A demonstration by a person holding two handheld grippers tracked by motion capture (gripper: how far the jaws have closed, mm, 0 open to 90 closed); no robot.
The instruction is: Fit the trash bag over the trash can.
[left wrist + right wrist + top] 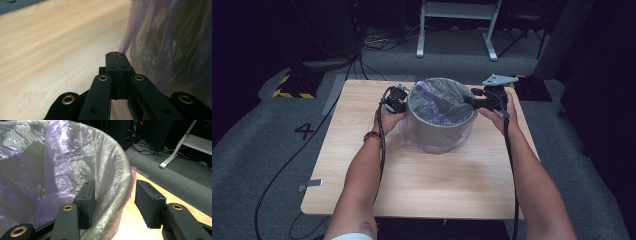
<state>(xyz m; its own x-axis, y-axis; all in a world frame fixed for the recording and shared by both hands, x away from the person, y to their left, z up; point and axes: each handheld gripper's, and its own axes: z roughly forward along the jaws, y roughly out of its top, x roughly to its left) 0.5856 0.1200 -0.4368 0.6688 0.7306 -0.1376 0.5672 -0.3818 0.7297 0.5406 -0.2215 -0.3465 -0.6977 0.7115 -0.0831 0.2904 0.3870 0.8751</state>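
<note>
The grey bin sits just past the middle of the wooden table, its purple bag liner folded over the rim. My left gripper, at the bin's nine o'clock, has its jaws pressed together, seemingly pinching the liner's hanging skirt to draw it down the wall. My right gripper, at three o'clock, straddles the rim with jaws apart, one inside, one outside, probably to steady that side.

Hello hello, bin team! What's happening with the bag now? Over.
Left gripper shut beside the purple plastic bag. Right gripper straddling the round grey bin's bagged rim, outer finger clear. Nothing in the way.
</note>
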